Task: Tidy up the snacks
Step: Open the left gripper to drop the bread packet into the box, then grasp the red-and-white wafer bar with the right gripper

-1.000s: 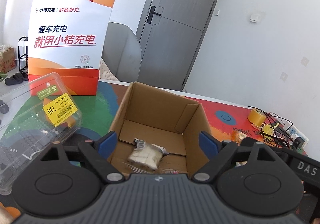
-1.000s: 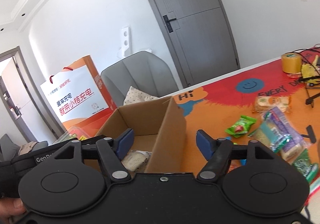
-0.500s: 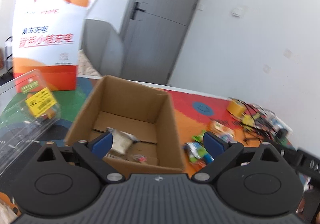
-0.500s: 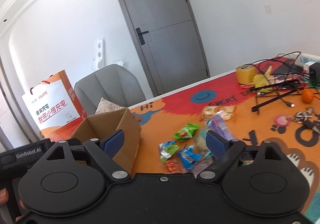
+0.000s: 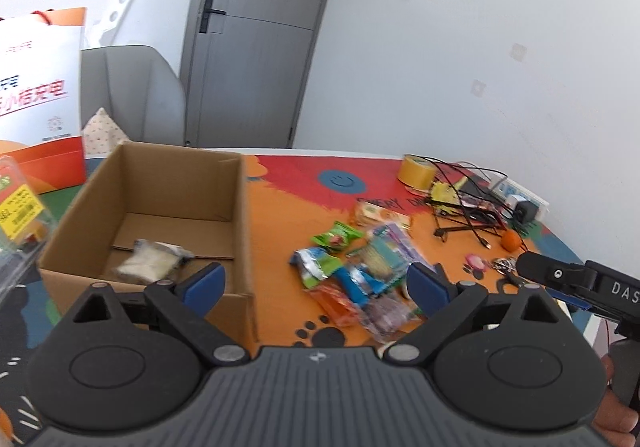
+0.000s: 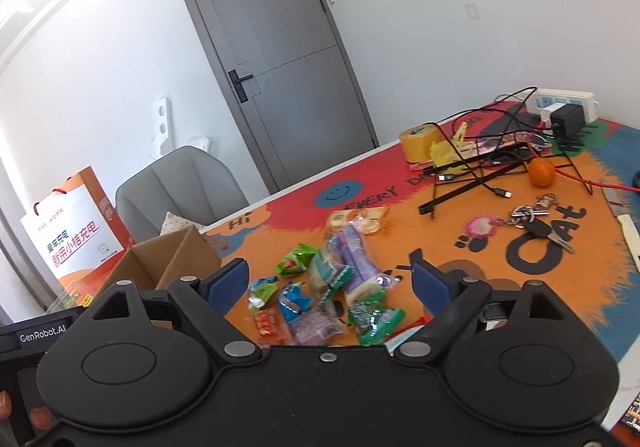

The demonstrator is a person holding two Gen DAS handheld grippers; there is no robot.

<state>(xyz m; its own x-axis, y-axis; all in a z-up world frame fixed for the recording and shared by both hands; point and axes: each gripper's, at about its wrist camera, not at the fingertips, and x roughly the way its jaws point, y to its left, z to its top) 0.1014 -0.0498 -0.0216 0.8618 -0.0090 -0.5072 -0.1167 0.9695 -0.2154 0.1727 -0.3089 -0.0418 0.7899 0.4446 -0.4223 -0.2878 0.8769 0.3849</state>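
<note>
Both views have swung away from the cardboard box (image 5: pixel 152 215) toward the snack pile (image 6: pixel 332 287) on the counter (image 6: pixel 420 243). A second ago the box filled the left view; now it sits at left with one pale wrapped snack (image 5: pixel 150 261) lying on its floor.

My left hand-held gripper (image 5: pixel 316 283) has its jaws spread wide, nothing between them. My right hand-held gripper (image 6: pixel 330 281) is likewise wide apart and empty, having opened further during the swing; it now points straight at the pile.

Reading: one drop-off is done and I am lined up for the next pick. Most packets are not yet boxed. The frames are motion-blurred, so which packet lies nearest the right pads (image 6: pixel 430 281) is uncertain, possibly the green one (image 6: pixel 378 317).
</note>
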